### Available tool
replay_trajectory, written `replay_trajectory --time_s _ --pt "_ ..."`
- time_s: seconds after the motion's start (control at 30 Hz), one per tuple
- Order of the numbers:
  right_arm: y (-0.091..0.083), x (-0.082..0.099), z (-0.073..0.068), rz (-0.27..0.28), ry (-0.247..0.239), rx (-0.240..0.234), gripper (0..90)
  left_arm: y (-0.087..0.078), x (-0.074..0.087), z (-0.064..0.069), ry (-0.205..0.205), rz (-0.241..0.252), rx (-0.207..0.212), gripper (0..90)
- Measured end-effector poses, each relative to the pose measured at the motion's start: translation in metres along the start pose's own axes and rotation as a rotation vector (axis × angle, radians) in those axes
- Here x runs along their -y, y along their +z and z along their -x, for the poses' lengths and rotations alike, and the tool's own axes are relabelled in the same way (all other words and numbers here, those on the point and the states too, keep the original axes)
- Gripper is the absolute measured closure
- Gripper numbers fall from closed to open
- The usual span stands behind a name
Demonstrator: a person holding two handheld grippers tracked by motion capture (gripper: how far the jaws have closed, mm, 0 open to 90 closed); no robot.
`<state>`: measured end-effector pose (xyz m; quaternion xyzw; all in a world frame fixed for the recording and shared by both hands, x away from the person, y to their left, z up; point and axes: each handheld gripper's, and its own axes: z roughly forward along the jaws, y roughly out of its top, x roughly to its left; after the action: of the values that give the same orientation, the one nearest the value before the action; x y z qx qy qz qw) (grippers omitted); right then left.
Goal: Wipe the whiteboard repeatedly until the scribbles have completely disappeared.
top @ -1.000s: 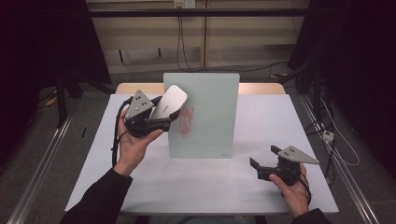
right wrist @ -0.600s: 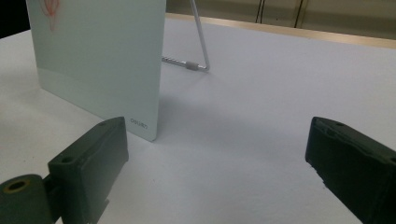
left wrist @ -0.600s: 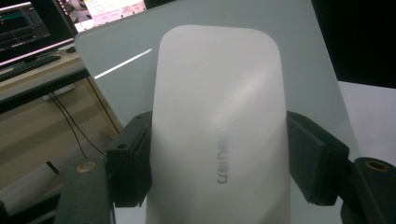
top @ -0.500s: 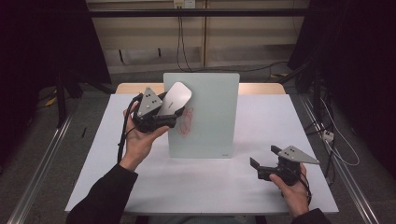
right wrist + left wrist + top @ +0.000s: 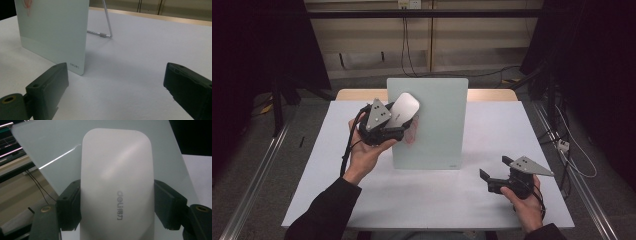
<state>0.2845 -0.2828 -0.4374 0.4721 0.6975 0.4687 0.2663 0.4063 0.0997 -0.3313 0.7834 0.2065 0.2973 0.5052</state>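
The left tongs (image 5: 398, 129) clamp a white eraser (image 5: 116, 187) against the board (image 5: 437, 107), hiding part of its red marks (image 5: 412, 134), while the right tongs (image 5: 493, 181) rest wide open, empty, on the bench (image 5: 422, 195).

Two black jaws rise from the bottom corners, one at 7 o'clock and one at 4 o'clock, standing wide apart with bare white table (image 5: 140, 62) between them; the right gripper (image 5: 116, 85) holds nothing. At 10 o'clock a pale glass board (image 5: 53, 30) stands upright on the table, with a faint red smear at its top left corner and a small printed mark near its lower right corner. Behind it, toward 12 o'clock, a thin wire prop (image 5: 106, 22) slants down to the table.
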Motion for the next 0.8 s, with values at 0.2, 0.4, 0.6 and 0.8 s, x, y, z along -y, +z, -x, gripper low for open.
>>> replay_trajectory --time_s 0.2,0.4,0.6,0.8 --pt "0.0 0.0 0.0 0.0 0.002 -0.001 5.5 0.005 0.011 0.012 0.034 -0.034 0.032 30.3" --pt "0.0 0.0 0.0 0.0 0.004 -0.001 5.5 0.006 0.012 0.016 0.041 -0.054 0.034 30.3" --pt "0.0 0.0 0.0 0.002 0.003 -0.001 5.5 0.005 0.003 0.009 0.023 -0.039 0.02 30.4" --pt "0.0 0.0 0.001 0.003 0.009 -0.002 5.5 0.003 -0.013 -0.003 0.021 -0.017 -0.005 30.3"
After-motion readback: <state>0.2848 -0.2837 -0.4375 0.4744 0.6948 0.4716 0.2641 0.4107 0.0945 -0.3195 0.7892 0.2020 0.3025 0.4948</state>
